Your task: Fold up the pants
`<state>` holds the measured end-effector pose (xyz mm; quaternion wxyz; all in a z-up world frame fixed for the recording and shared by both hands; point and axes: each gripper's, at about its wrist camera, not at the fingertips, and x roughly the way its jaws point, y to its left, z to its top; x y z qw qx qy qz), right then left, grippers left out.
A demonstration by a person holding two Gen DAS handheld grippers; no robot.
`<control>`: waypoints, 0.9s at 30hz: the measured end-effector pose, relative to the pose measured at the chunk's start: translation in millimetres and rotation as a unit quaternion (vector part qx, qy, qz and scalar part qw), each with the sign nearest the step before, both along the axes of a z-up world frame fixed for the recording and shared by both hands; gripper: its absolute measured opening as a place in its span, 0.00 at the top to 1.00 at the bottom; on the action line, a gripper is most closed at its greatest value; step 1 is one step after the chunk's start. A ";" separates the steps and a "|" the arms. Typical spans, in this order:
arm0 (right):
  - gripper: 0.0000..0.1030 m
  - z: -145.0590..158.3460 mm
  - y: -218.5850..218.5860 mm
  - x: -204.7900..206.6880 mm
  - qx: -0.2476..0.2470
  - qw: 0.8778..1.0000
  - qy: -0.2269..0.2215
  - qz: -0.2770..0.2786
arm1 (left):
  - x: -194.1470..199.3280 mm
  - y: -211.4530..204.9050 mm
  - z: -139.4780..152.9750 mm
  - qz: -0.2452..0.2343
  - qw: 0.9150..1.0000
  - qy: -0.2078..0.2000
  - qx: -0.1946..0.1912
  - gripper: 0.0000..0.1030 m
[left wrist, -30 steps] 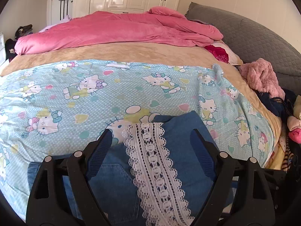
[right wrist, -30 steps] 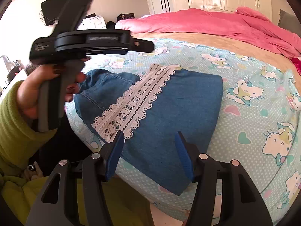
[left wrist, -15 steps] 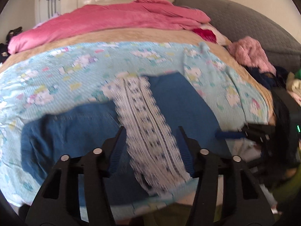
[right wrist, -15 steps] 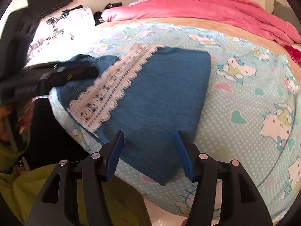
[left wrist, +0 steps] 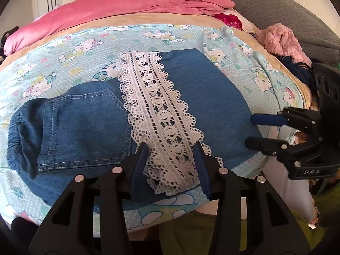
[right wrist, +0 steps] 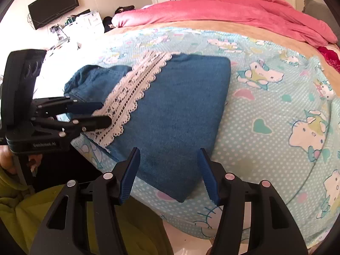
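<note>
Blue denim pants (left wrist: 204, 97) with a white lace strip (left wrist: 157, 114) lie folded on the Hello Kitty blanket near the bed's front edge; they also show in the right wrist view (right wrist: 176, 114). My left gripper (left wrist: 171, 148) is open and empty, hovering over the lace strip's near end. My right gripper (right wrist: 169, 155) is open and empty above the folded right part's near corner. The right gripper also shows in the left wrist view (left wrist: 252, 130), and the left gripper in the right wrist view (right wrist: 105, 113).
A pink duvet (left wrist: 127, 2) lies bunched across the far side of the bed. A pink fluffy garment (left wrist: 282, 40) and dark clothes sit at the right by a grey headboard (left wrist: 276, 6). A wall TV (right wrist: 53, 4) and cluttered desk are at the left.
My left gripper has pulled back and risen from the pants and narrowed its opening. My right gripper has shifted a little over the pants' near corner. The pants lie still.
</note>
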<state>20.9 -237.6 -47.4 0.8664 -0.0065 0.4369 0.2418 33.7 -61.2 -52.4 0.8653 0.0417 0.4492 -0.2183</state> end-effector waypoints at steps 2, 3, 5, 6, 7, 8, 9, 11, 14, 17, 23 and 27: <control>0.42 4.7 -1.4 -1.0 0.002 1.000 -0.006 -0.002 | -1.1 -0.9 0.8 -0.001 1.000 -0.001 0.002 0.65; 0.40 6.5 -2.3 -1.5 0.004 1.000 -0.009 -0.005 | -1.5 -1.1 1.7 0.000 1.000 -0.002 0.002 0.65; 0.40 8.8 -3.4 -2.5 0.006 1.000 -0.012 -0.007 | -1.7 -1.0 3.6 0.001 1.000 -0.003 0.000 0.63; 0.40 9.8 -3.8 -2.8 0.006 1.000 -0.013 -0.008 | -2.0 -0.9 4.7 0.001 1.000 -0.004 0.000 0.62; 0.36 10.9 -4.6 -3.3 0.006 1.000 -0.014 -0.010 | -2.3 -0.8 5.5 0.002 1.000 -0.005 0.000 0.60; 0.34 11.6 -5.2 -2.7 0.006 1.000 -0.016 -0.012 | -2.6 -0.7 6.2 0.002 1.000 -0.006 -0.001 0.60; 0.32 12.9 -6.2 -2.7 0.008 1.000 -0.018 -0.015 | -3.1 -0.7 7.1 0.002 1.000 -0.007 -0.001 0.59; 0.32 15.0 -8.2 -2.4 0.011 1.000 -0.020 -0.018 | -3.7 -0.5 8.2 0.003 1.000 -0.008 -0.001 0.58; 0.29 18.2 -10.2 -0.5 0.013 0.999 -0.025 -0.023 | -4.4 0.6 9.9 0.004 1.000 -0.009 -0.002 0.57; 0.25 22.2 -11.7 4.4 0.015 0.999 -0.030 -0.030 | -5.1 3.1 11.7 0.008 1.000 -0.011 -0.003 0.55; 0.16 36.2 -13.8 15.9 0.019 0.998 -0.049 -0.043 | -6.8 14.1 16.9 0.026 1.000 -0.014 -0.004 0.48; 0.16 42.0 -15.2 22.7 0.020 0.997 -0.058 -0.051 | -8.2 22.3 20.6 0.039 0.999 -0.017 -0.007 0.46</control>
